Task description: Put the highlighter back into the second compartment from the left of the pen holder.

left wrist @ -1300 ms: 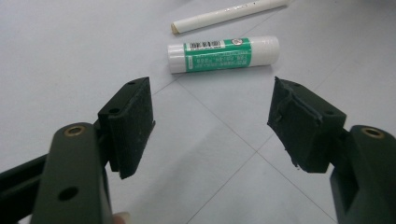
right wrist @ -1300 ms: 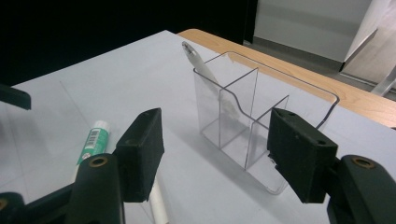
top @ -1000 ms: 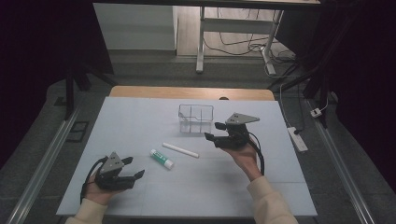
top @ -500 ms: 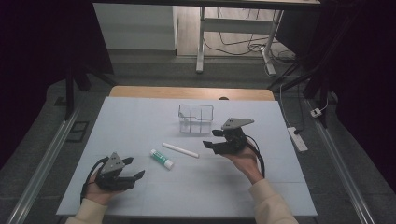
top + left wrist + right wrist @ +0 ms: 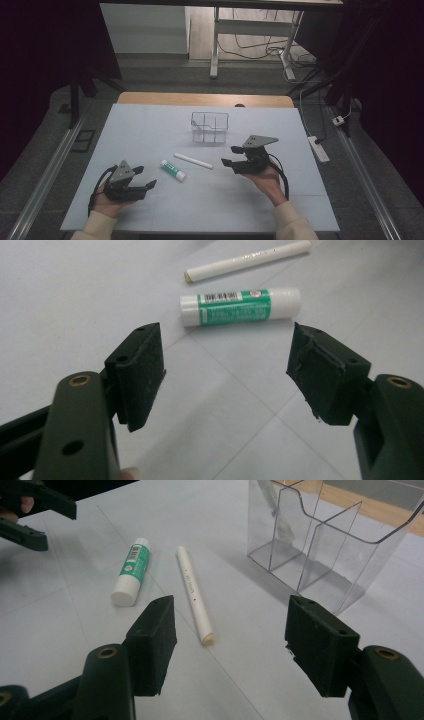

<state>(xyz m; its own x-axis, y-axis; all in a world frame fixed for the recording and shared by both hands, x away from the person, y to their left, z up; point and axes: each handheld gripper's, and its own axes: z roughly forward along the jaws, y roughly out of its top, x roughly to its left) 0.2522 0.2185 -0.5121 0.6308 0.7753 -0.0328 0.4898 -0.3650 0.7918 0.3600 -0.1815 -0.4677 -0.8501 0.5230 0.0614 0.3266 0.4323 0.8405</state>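
Observation:
A green-and-white glue stick (image 5: 173, 170) (image 5: 240, 306) (image 5: 131, 571) and a thin white stick (image 5: 193, 161) (image 5: 247, 260) (image 5: 194, 595) lie side by side on the pale blue table mat (image 5: 150, 130). Behind them stands a clear plastic organizer (image 5: 210, 127) (image 5: 325, 540) with compartments. My left gripper (image 5: 145, 178) (image 5: 227, 365) rests at the front left, open, with the glue stick a little ahead of its jaws. My right gripper (image 5: 230, 156) (image 5: 230, 640) is open and empty, held just right of the white stick, whose near end lies ahead between its jaws.
A wooden table edge (image 5: 200, 99) runs behind the mat. On the floor to the right lies a white power strip (image 5: 318, 148). Metal rails (image 5: 45, 175) flank the table. The left gripper (image 5: 35, 515) also appears far off in the right gripper view.
My right gripper has come down and nearer, toward the white stick, jaws equally wide. The left gripper and the objects have stayed put.

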